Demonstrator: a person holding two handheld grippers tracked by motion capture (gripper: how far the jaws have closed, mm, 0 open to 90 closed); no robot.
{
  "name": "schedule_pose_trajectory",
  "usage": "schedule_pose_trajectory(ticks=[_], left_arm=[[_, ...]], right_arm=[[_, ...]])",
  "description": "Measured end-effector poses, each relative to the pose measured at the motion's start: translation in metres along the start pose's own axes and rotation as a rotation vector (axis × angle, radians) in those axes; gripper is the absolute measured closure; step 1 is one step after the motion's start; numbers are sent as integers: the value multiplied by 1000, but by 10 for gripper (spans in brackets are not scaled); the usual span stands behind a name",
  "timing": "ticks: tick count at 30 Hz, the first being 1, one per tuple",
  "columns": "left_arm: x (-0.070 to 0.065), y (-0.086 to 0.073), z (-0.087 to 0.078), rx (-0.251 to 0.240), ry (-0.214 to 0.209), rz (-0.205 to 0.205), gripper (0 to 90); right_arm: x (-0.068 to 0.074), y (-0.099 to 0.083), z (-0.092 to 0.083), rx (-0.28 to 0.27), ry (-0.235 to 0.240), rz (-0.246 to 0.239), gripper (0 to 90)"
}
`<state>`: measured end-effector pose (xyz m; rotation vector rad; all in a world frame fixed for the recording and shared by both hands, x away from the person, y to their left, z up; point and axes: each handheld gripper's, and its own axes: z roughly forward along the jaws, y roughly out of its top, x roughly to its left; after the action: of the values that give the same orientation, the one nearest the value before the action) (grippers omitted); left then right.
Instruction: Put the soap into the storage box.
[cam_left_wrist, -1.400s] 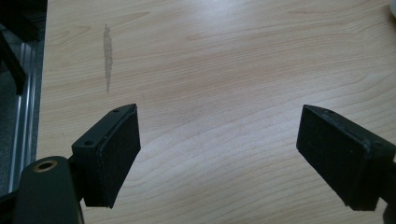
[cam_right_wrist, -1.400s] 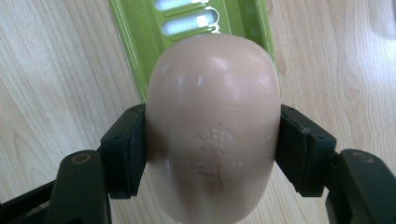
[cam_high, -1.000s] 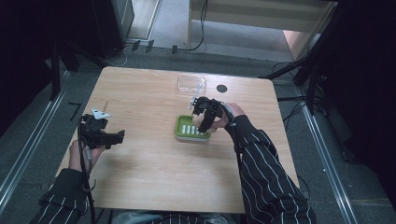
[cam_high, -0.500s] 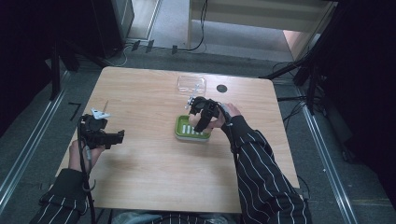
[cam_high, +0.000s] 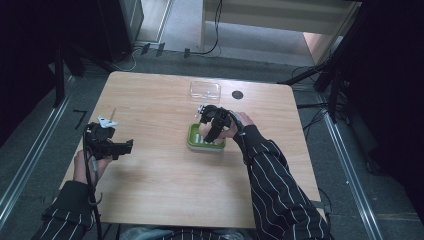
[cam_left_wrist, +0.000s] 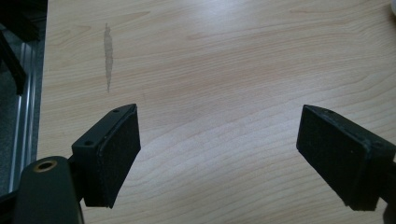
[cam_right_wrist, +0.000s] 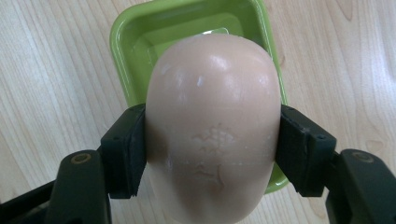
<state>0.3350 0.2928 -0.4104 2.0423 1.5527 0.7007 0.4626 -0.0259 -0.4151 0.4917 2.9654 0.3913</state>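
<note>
The right tool (cam_right_wrist: 212, 154) is gripping a pale pink bar of soap (cam_right_wrist: 212, 126), its 2 black jaws pressing on the bar's 2 long sides. The bar is rounded at its far end and is bearing a faint stamped mark on its upper face. It is hanging over a green dish (cam_right_wrist: 135, 42), whose rim is showing behind and on both sides of it; whether the bar is touching the dish cannot be told. In the high view the right tool (cam_high: 212, 131) is pointing down over the green dish (cam_high: 192, 140), which is sitting near the middle of the worktop (cam_high: 165, 200). The person's right arm, in a striped sleeve (cam_high: 280, 190), is reaching in from the lower right.

Just beyond the dish, a clear plastic lid (cam_high: 205, 90) is lying on the worktop, and a small dark round hole (cam_high: 237, 94) is sitting beside it.

The left tool (cam_left_wrist: 219, 154) is standing released, its 2 jaws well apart with bare wood between them. In the high view the left tool (cam_high: 125, 146) is resting at the left edge of the worktop, well apart from the dish.
</note>
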Motion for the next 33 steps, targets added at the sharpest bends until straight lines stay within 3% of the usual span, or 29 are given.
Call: schedule_pose_trajectory(ticks=[33], left_arm=[[0,0,0,1,1,-1,144]], right_arm=[[-6,2,28,-26,34,-26,333]])
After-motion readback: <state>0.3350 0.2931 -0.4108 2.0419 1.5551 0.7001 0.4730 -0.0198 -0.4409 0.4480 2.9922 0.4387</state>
